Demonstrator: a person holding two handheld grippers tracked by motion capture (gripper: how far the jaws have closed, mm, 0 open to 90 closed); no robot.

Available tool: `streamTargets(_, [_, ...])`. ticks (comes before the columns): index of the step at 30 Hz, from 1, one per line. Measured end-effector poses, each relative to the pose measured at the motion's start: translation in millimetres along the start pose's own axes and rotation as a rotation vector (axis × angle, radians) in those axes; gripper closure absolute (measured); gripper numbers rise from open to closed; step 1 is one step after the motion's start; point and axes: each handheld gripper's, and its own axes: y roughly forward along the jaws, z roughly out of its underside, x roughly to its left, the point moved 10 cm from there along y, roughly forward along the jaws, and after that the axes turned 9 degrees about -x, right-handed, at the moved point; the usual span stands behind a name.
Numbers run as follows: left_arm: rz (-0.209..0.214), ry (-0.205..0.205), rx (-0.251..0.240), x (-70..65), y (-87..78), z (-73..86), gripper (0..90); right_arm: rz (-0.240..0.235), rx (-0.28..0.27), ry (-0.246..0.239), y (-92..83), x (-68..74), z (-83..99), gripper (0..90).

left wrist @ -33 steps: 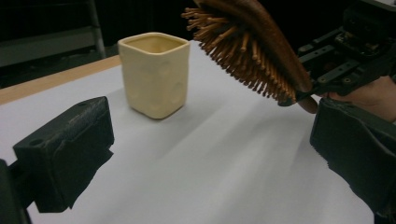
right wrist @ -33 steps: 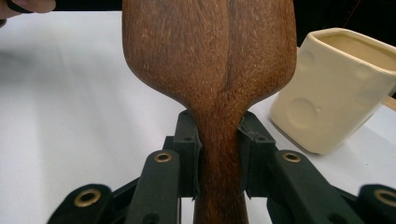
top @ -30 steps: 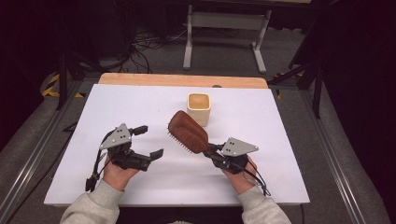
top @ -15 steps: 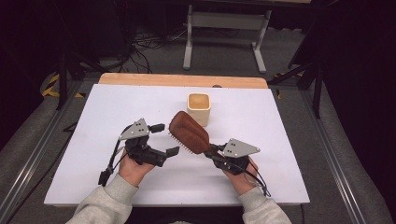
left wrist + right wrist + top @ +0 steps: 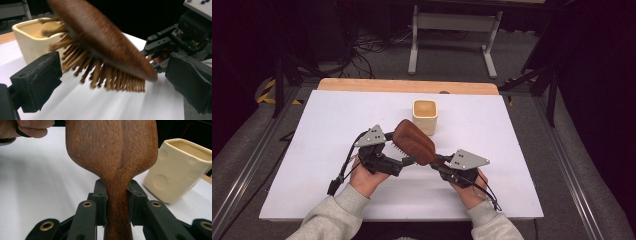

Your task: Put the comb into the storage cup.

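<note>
A brown wooden hairbrush (image 5: 414, 142) hangs tilted above the white table (image 5: 312, 150), bristles facing down and to the left. My right gripper (image 5: 438, 162) is shut on its handle; in the right gripper view the two pads (image 5: 100, 202) squeeze the narrow neck of the brush (image 5: 112, 150). My left gripper (image 5: 398, 150) stands open right beside the brush head. In the left gripper view the brush (image 5: 105, 42) and its bristles lie between the wide-apart pads (image 5: 40, 80) without touching them. A cream square cup (image 5: 425, 115) stands just behind the brush.
The cup (image 5: 177, 170) sits close to the brush's far end. A wooden strip (image 5: 407, 86) runs along the table's back edge. A metal stand (image 5: 452, 30) and cables lie on the floor beyond. White tabletop stretches to the left and right of the hands.
My left gripper has moved right, from apart on the table to right up against the brush head, jaws still open. The right gripper and the brush have stayed put.
</note>
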Motion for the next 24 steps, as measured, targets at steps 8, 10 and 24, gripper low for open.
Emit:
streamTargets(8, [-0.061,0.005,0.026,2.0,7.5,1.4,9.4,0.005,0.008,-0.019,1.4,1.3,1.4,72.1])
streamTargets(10, [-0.065,-0.006,0.015,2.6,6.5,-0.2,12.8,0.009,0.009,-0.021,1.4,1.0,1.5,72.1])
streamTargets(24, [-0.036,-0.098,-0.002,-0.3,2.7,-4.6,34.1,0.019,0.042,-0.066,5.2,3.3,6.5,72.0])
